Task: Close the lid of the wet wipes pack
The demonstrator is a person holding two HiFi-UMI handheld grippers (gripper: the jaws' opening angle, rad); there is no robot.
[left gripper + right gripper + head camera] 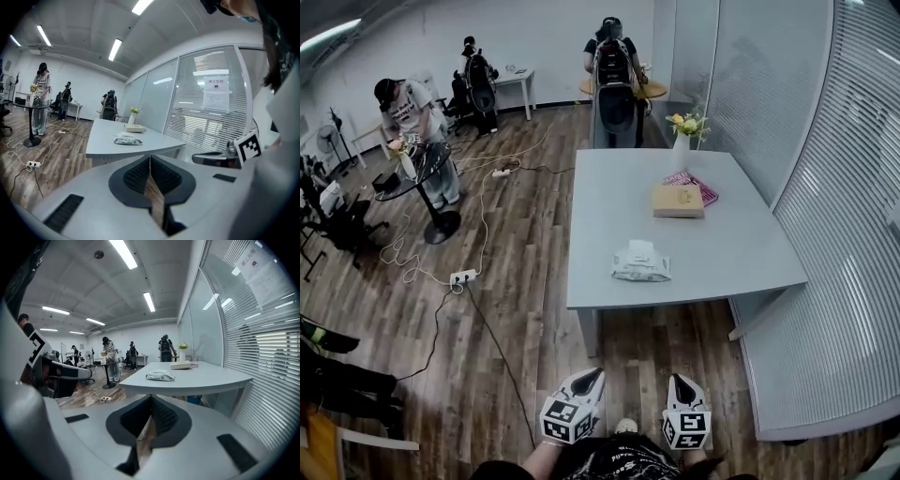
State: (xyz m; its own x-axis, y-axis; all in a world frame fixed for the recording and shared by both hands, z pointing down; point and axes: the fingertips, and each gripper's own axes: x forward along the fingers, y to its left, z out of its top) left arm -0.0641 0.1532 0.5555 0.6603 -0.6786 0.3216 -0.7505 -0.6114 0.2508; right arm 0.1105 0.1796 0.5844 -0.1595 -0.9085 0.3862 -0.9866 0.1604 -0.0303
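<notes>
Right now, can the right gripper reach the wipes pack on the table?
Probably not yet. The right gripper is over the floor, short of the table, and the wet wipes pack lies farther in. Nothing stands between them.

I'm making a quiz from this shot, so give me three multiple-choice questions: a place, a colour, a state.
1. Where does the wet wipes pack lie on the table?
A. alone, nearer the person than the tan book
B. on the book
C. at the far edge

2. What colour is the table top?
A. black
B. wood brown
C. light grey

3. How do the left gripper and right gripper stand?
A. both open
B. both shut, empty
C. left shut on the pack

A: bare table separates pack and book.
C: the top looks pale grey in every view.
B: each gripper view shows pads meeting, nothing between.
</notes>
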